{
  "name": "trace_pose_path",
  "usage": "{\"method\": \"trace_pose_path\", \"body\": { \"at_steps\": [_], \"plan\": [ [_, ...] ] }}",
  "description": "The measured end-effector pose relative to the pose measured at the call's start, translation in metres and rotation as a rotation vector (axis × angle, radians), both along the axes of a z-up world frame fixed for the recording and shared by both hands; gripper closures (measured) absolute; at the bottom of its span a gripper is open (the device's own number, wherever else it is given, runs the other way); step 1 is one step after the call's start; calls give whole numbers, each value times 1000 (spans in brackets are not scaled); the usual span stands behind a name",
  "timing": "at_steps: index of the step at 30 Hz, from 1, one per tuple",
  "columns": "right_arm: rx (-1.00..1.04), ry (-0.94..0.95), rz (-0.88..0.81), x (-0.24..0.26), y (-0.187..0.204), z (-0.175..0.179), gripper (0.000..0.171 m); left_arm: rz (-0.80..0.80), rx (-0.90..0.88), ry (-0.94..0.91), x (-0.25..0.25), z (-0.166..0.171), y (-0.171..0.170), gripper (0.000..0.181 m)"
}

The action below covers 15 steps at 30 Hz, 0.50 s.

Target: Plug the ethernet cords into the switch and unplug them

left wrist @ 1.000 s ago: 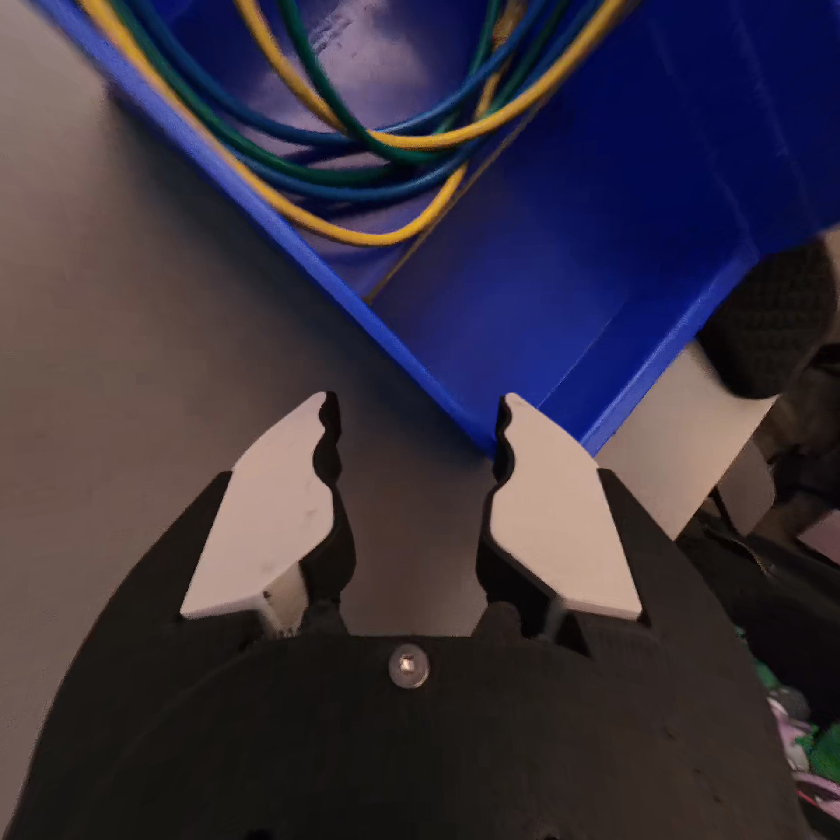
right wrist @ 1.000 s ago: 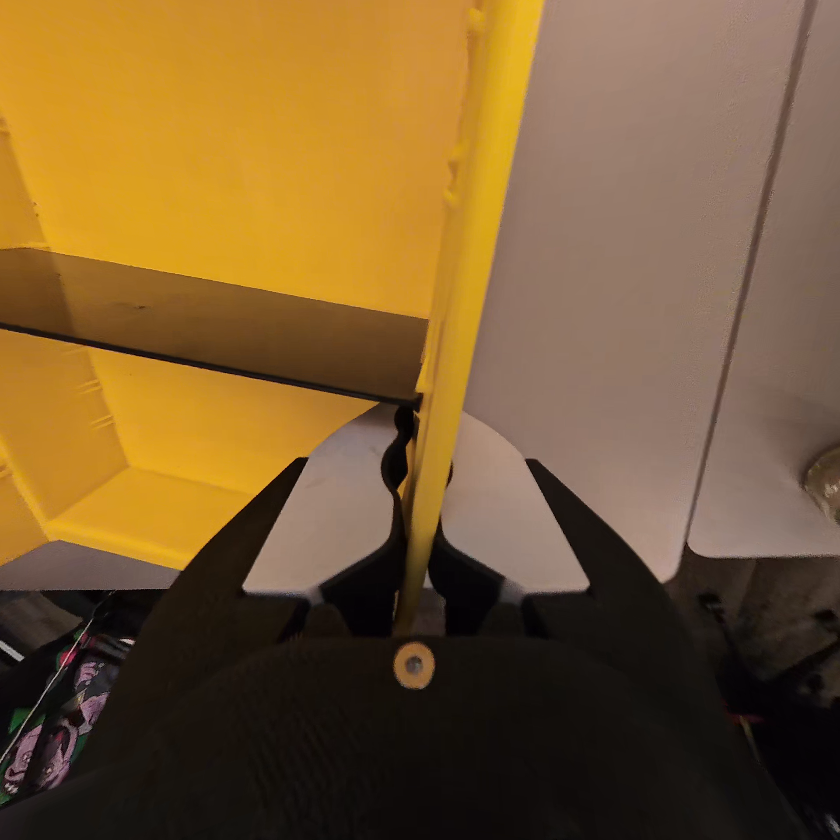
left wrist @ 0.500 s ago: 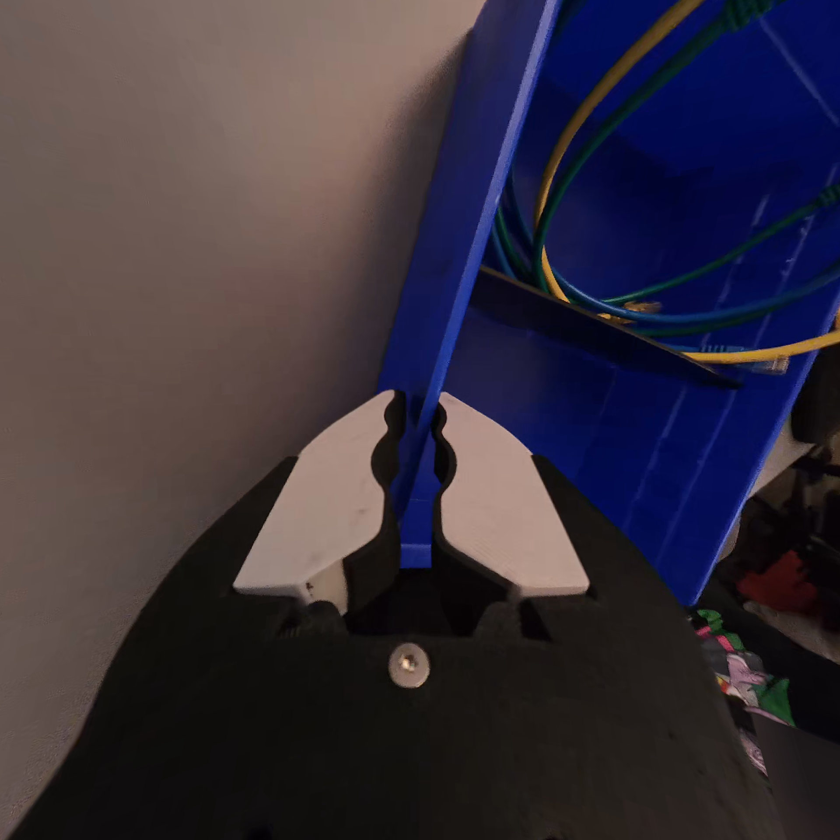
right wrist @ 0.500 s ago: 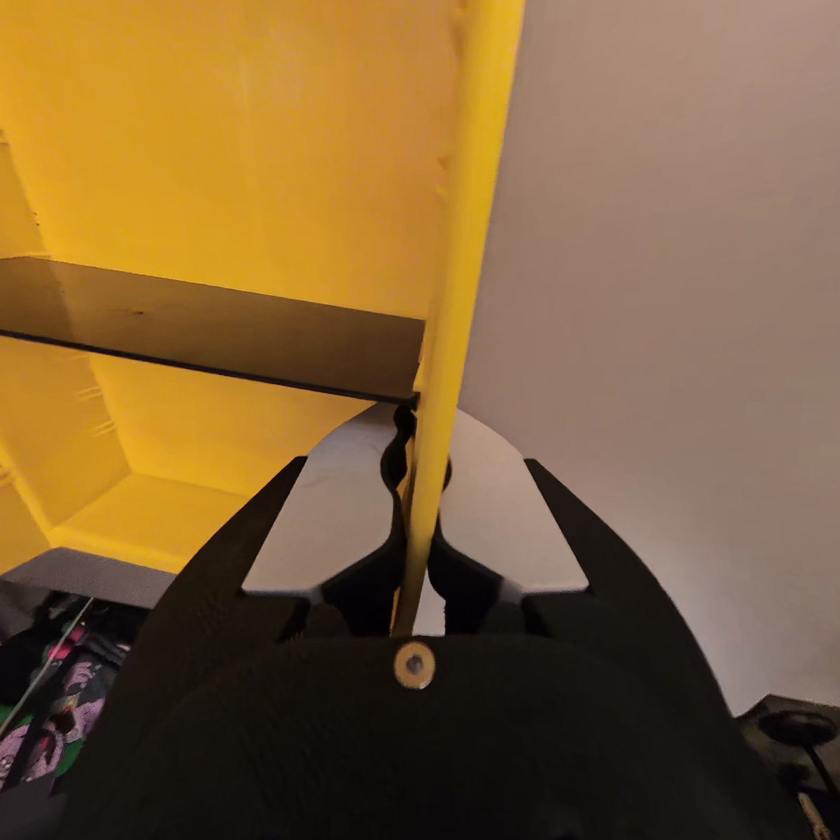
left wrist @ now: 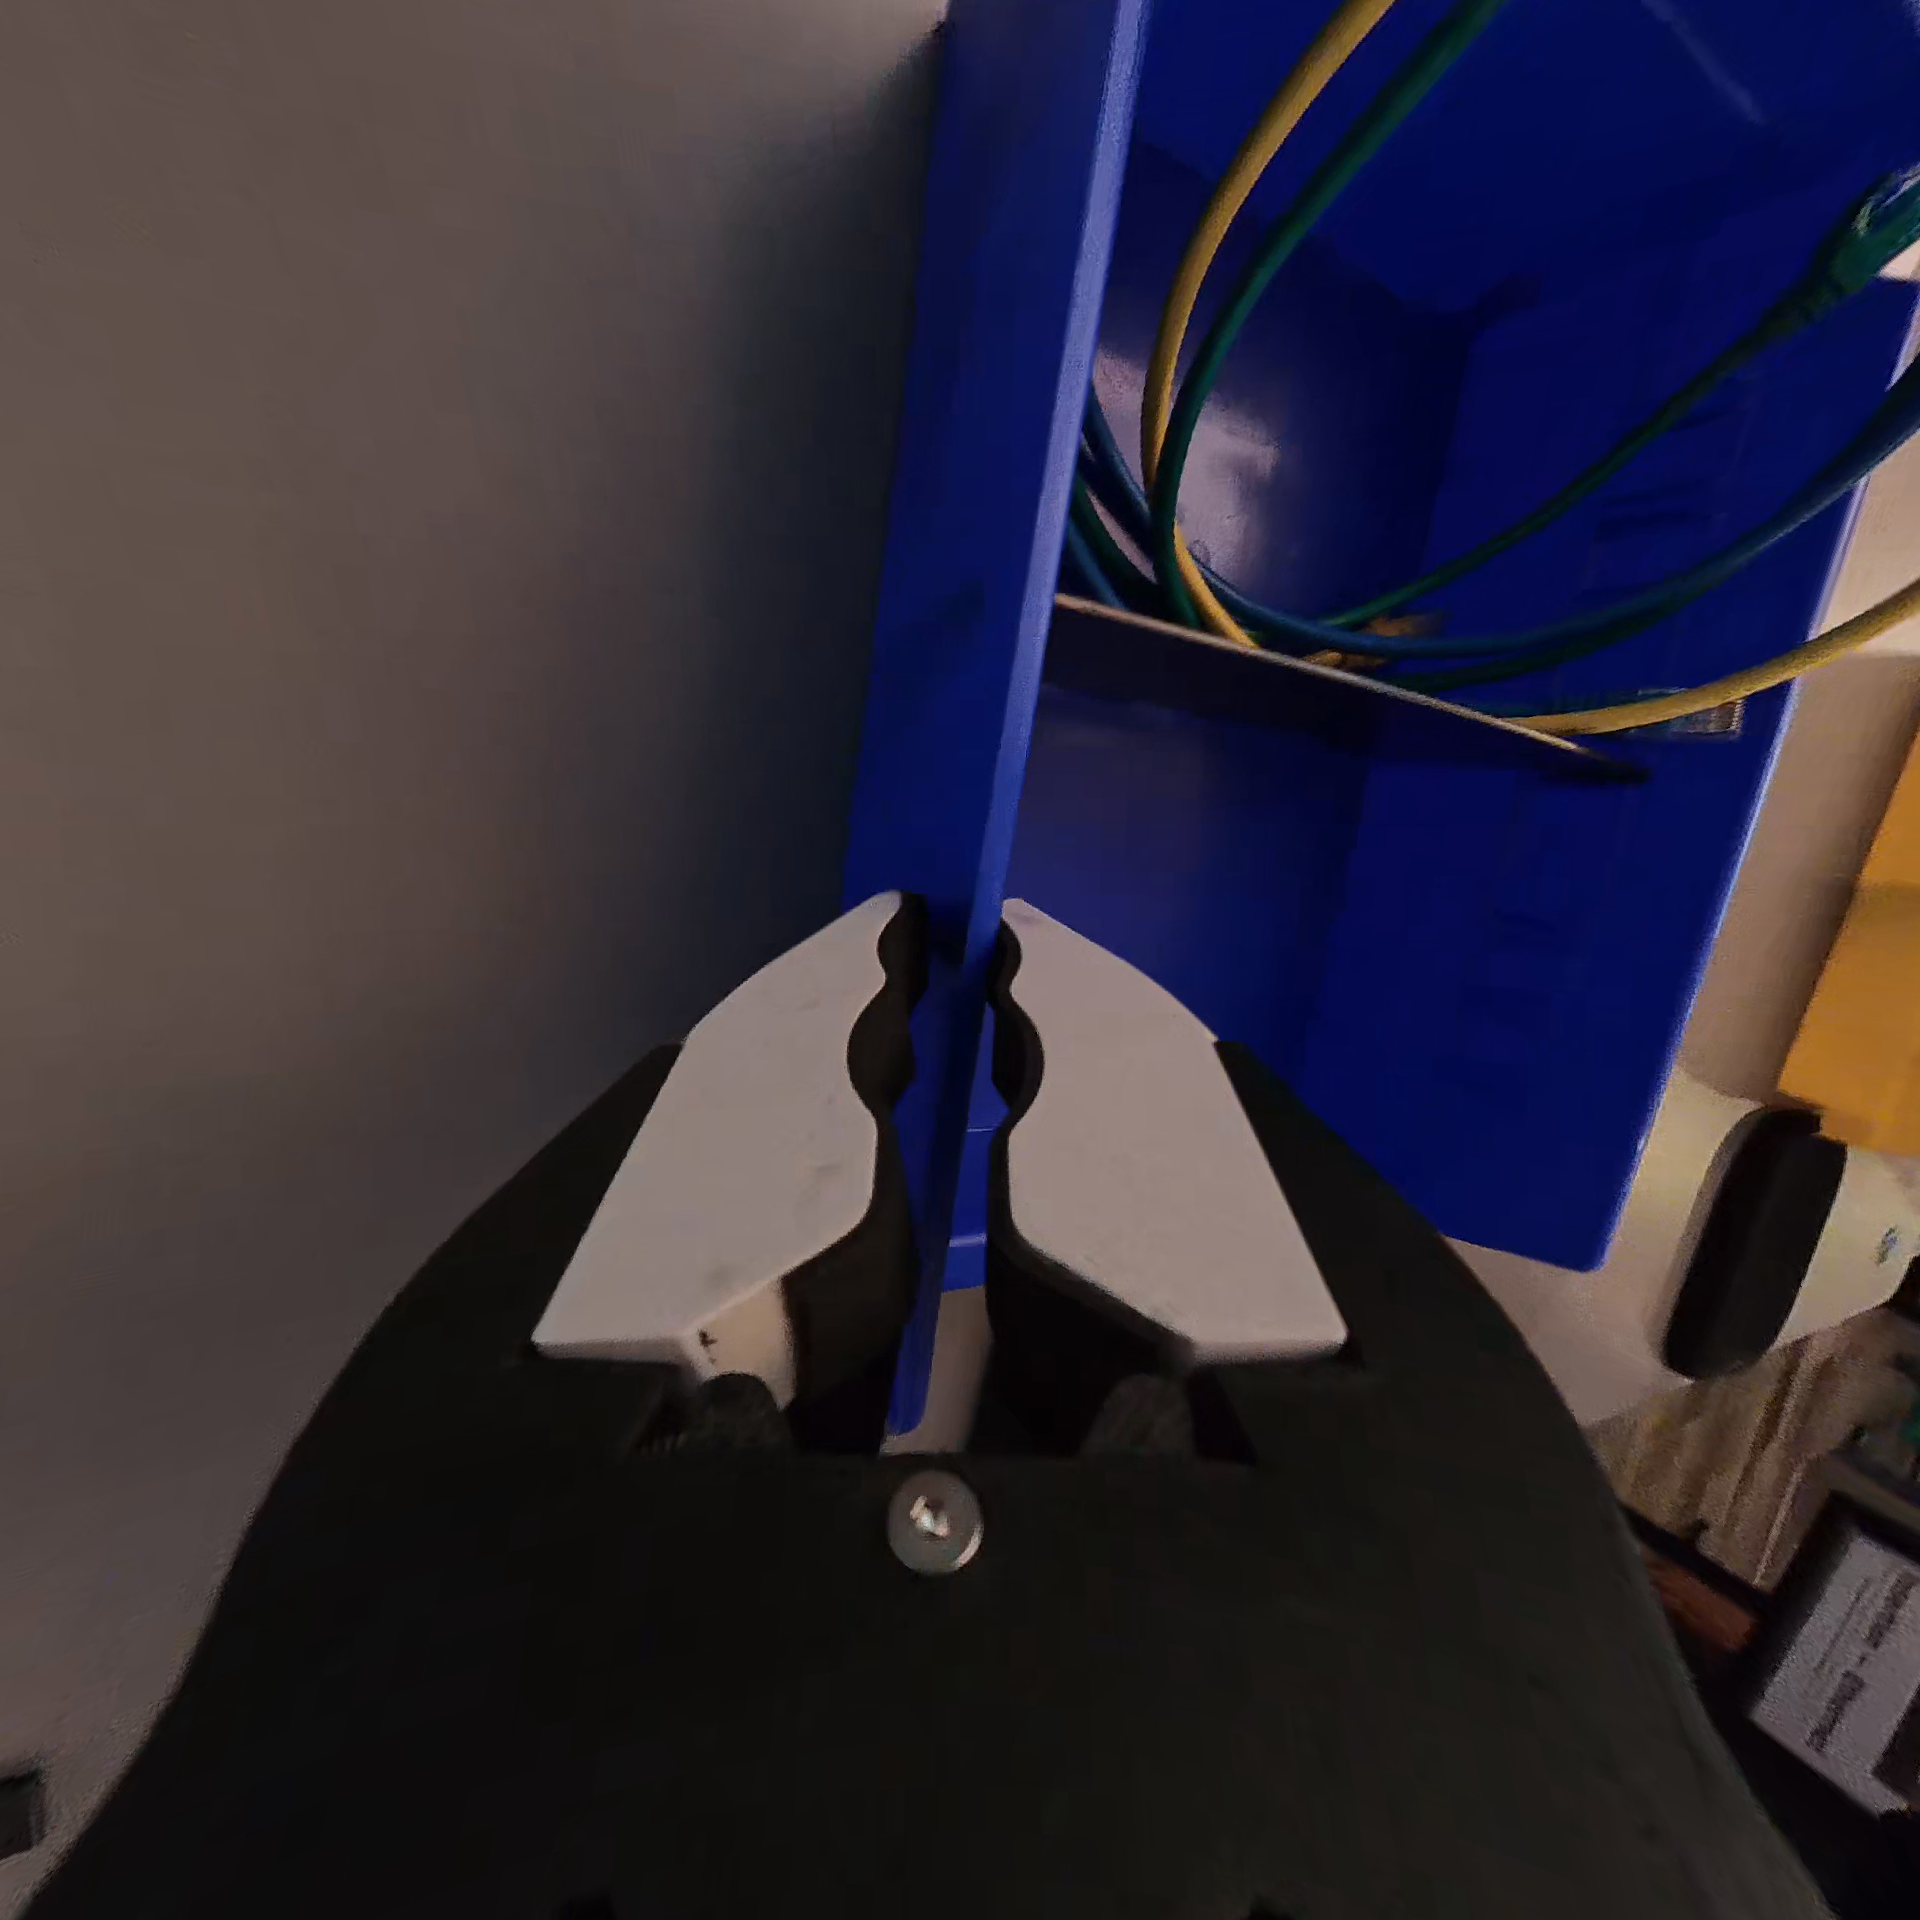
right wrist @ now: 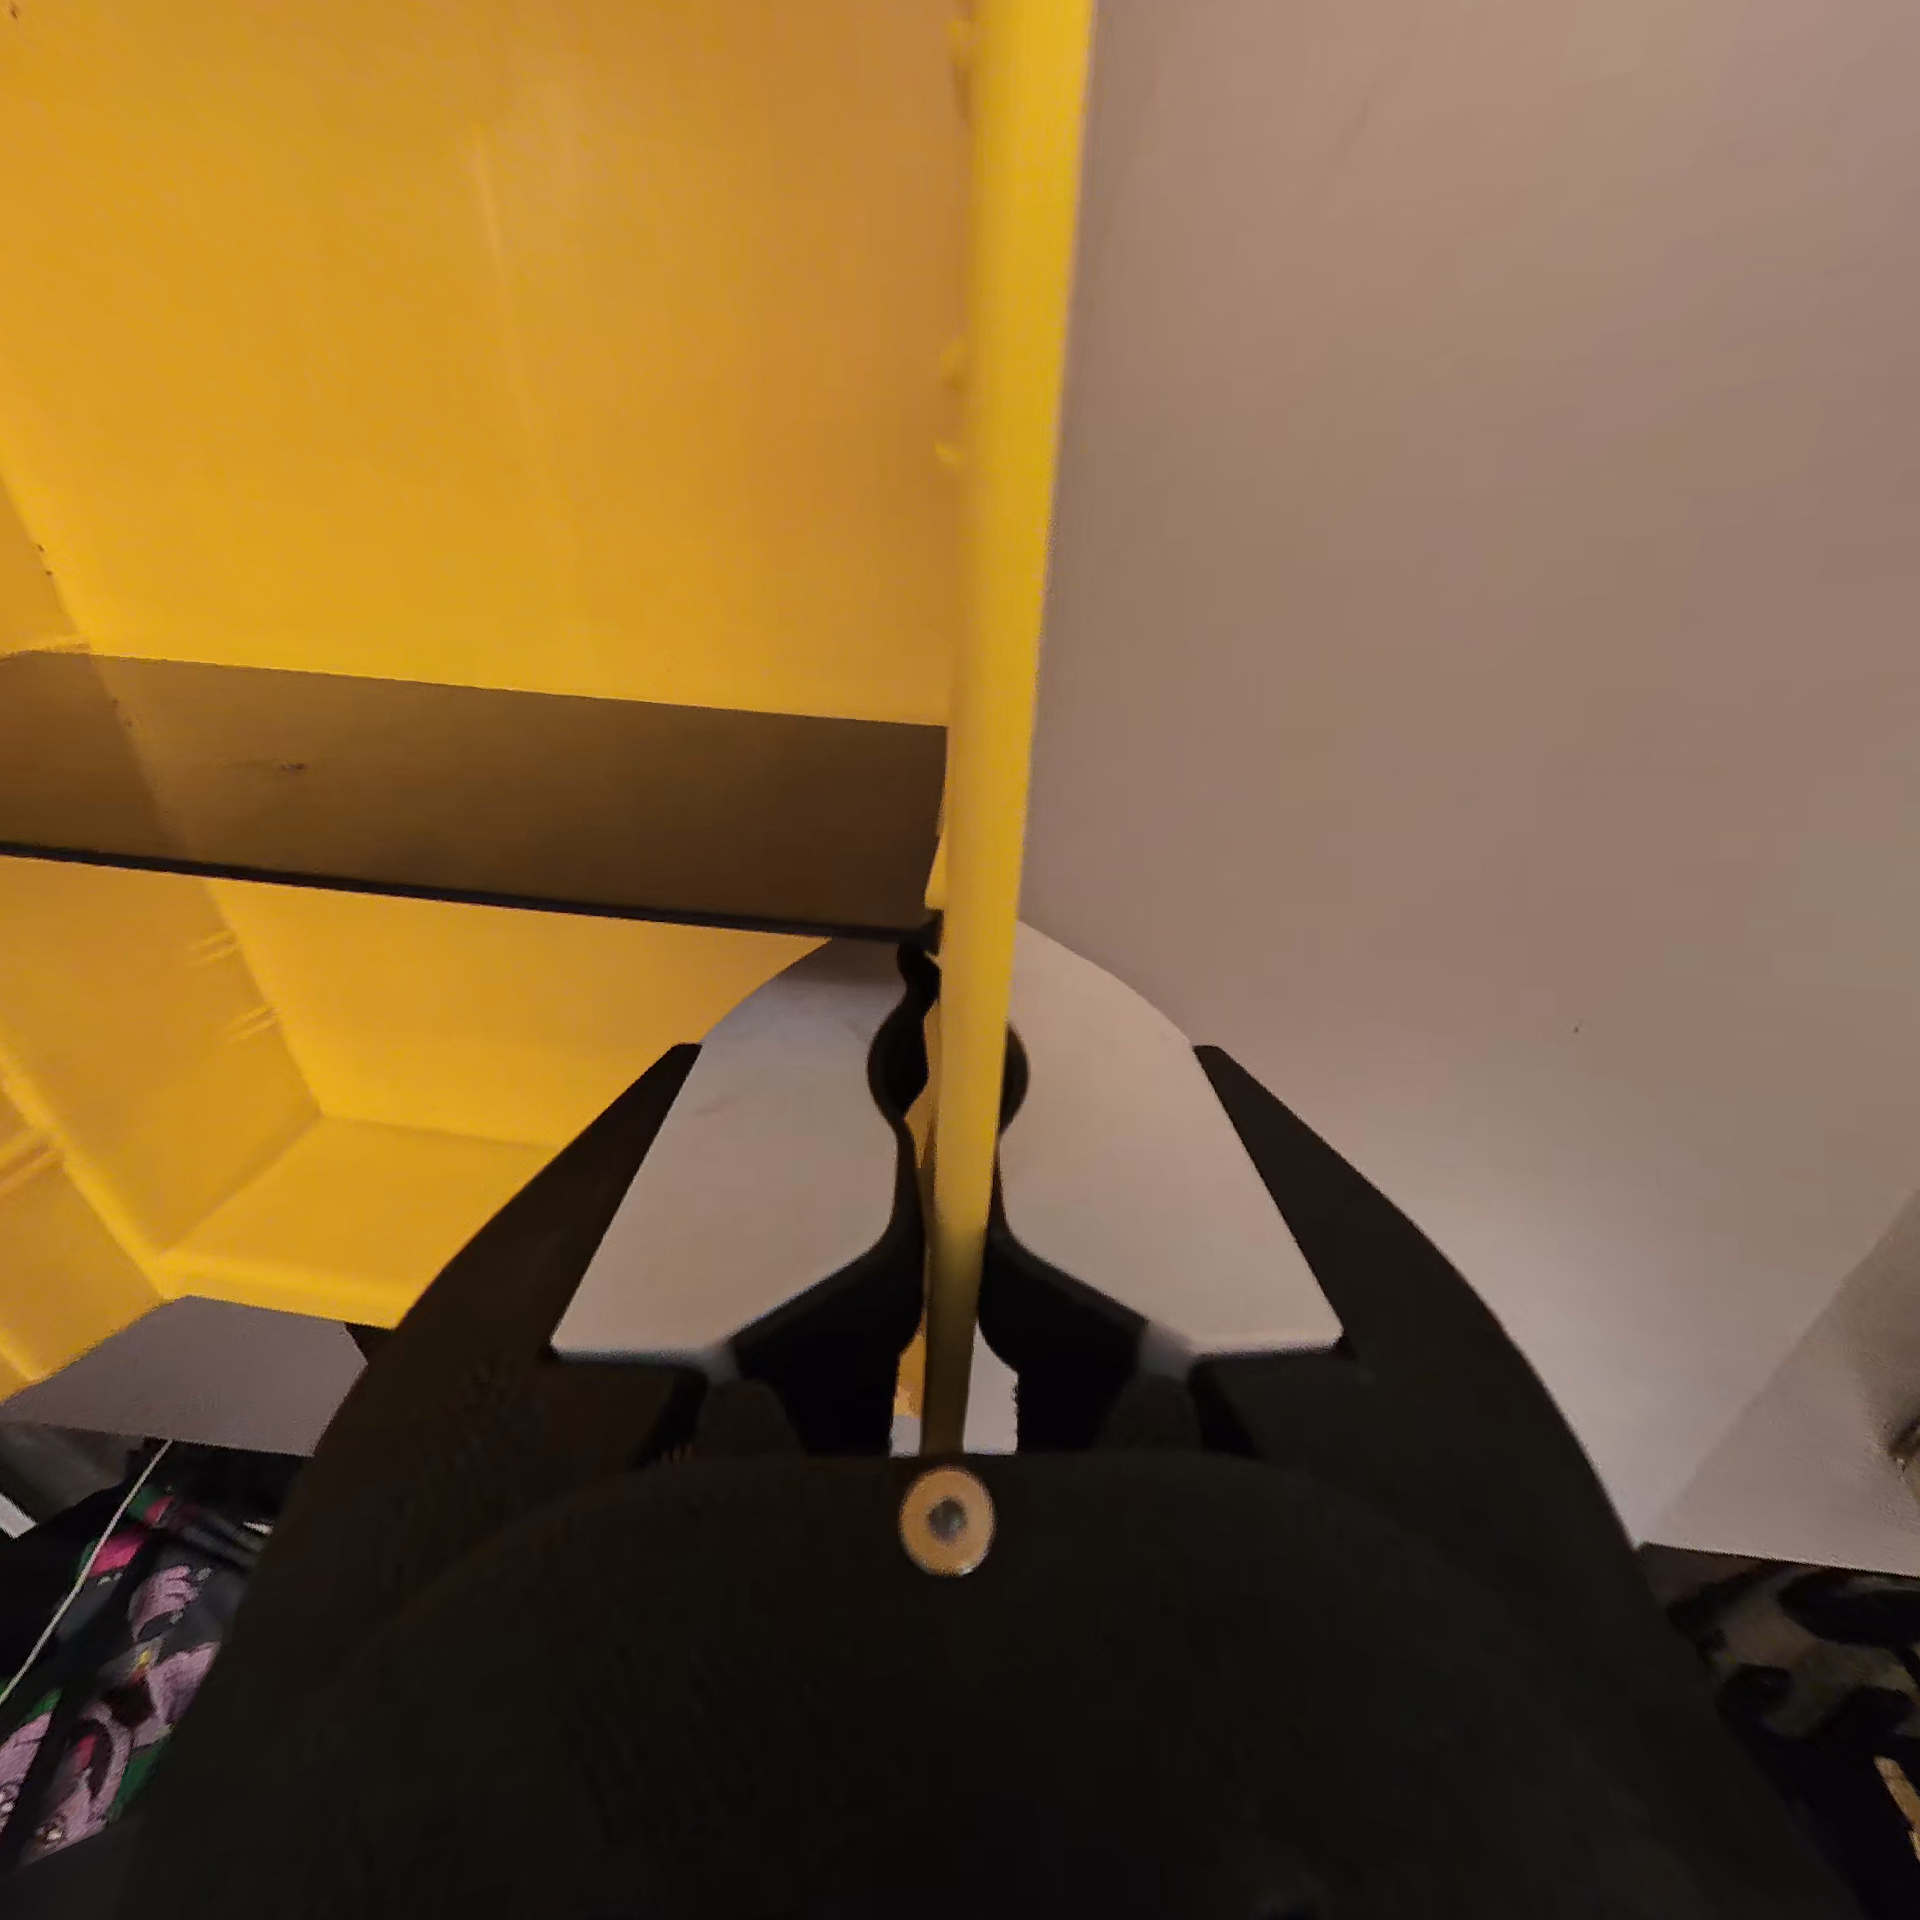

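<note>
My left gripper [left wrist: 956, 935] is shut on the side wall of a blue bin [left wrist: 997, 520]; both pads press on the wall's rim. Behind a dark divider [left wrist: 1299, 686] the bin holds several ethernet cords: yellow [left wrist: 1195, 270], green [left wrist: 1236, 301] and blue [left wrist: 1662, 582]. My right gripper [right wrist: 966, 966] is shut on the side wall of a yellow bin [right wrist: 1013, 520], which has a dark divider [right wrist: 468, 790] across it and shows nothing inside. No switch is in view.
A pale table surface [left wrist: 416, 520] lies left of the blue bin and also shows right of the yellow bin in the right wrist view [right wrist: 1455, 623]. A yellow object [left wrist: 1860, 987] shows past the blue bin. Clutter lies below the table edge [right wrist: 114, 1662]. Tip to tip, the grippers are about 80 centimeters apart.
My left gripper swung round from the bin's corner, closed on the blue bin's side wall and now holds it. My right gripper has kept its hold on the yellow bin, which has shifted over the table.
</note>
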State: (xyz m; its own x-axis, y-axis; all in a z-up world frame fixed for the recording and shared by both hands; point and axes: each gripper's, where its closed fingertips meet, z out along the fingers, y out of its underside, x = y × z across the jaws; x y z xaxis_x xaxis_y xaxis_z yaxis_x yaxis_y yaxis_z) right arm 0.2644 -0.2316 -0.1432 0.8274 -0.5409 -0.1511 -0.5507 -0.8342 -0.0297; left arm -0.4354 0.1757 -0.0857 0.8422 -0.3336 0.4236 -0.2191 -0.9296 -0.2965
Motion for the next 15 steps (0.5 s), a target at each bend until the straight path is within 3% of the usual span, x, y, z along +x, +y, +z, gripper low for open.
{"method": "trace_pose_path", "body": {
  "at_steps": [15],
  "plan": [
    [12, -14, 11, 7, 3, 0, 166, 54, 44, -32, -10, 0, 12, 171]
  ]
}}
